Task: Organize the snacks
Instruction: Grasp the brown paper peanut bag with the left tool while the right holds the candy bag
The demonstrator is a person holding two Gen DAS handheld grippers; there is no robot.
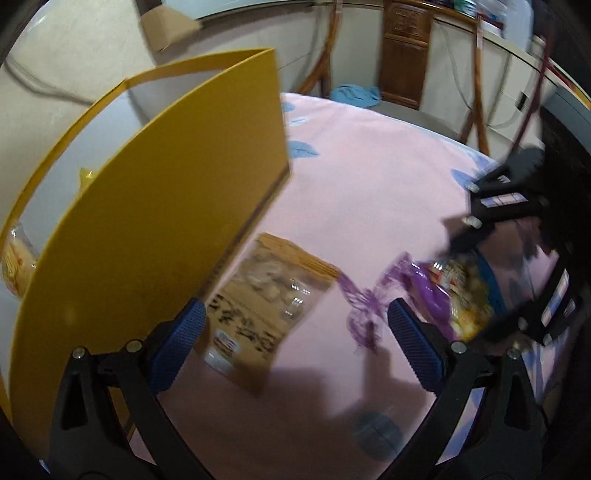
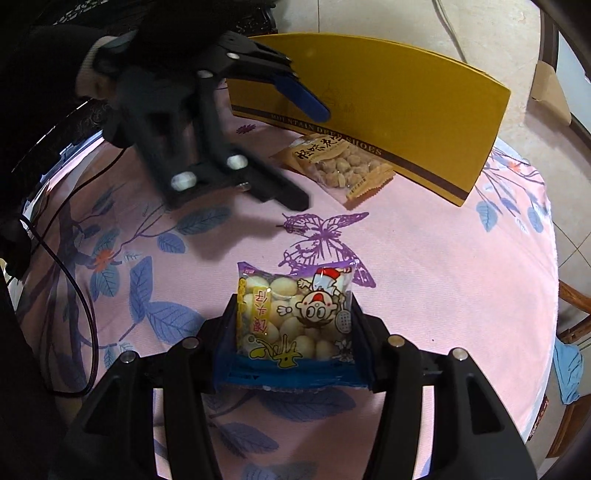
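My right gripper [image 2: 294, 302] is shut on a clear bag of round pale biscuits [image 2: 295, 321] with a cartoon face, held over the pink tablecloth. The left wrist view shows that bag [image 1: 456, 295] blurred at the right, in the right gripper [image 1: 471, 288]. My left gripper [image 1: 295, 332] is open and empty, hovering over a brown packet of nuts [image 1: 266, 306] that lies beside the yellow box [image 1: 147, 221]. From the right wrist view the left gripper [image 2: 308, 157] hangs above the nut packet [image 2: 343, 162], in front of the yellow box [image 2: 388, 110]. Inside the box lie other packets [image 1: 18, 258].
The round table wears a pink cloth [image 2: 443, 277] printed with leaves and a purple butterfly [image 2: 325, 236]. A black cable [image 2: 74, 288] runs along its left side. Wooden chairs [image 1: 406, 48], a blue cloth [image 1: 354, 94] and a cardboard box [image 1: 166, 26] stand beyond the table.
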